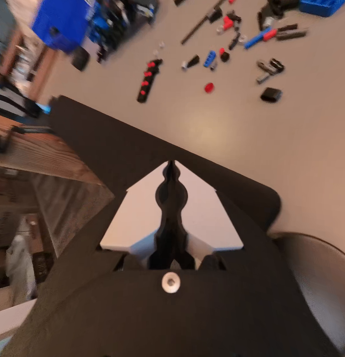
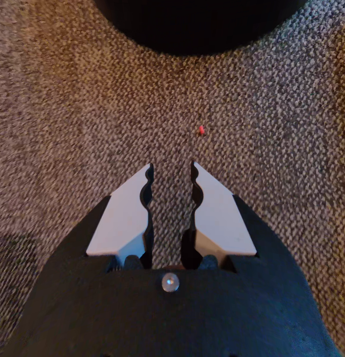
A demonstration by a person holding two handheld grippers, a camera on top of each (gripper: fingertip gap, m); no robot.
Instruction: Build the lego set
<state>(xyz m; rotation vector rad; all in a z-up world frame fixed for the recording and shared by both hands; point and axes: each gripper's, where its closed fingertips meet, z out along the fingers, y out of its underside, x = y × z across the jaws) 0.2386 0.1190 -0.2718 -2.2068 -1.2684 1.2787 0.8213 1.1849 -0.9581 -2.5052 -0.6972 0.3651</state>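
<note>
Left gripper (image 1: 171, 164): wavy black jaws pressed together, nothing between them, poised over the dark edge of a smooth beige table (image 1: 216, 125). Scattered well beyond on that matte top, loose lego pieces (image 1: 216, 59): a black beam with red studs (image 1: 148, 81), a round red piece (image 1: 209, 87), a ridged blue brick (image 1: 210, 59); all blurred. Right gripper (image 2: 172, 166): scalloped jaws parted by a narrow gap, empty, aimed down at nubbly grey-brown carpet (image 2: 71, 116). Just ahead, slightly right, a tiny red piece (image 2: 201, 129) lying on the pile. Beyond, a rounded black shape (image 2: 187, 25).
</note>
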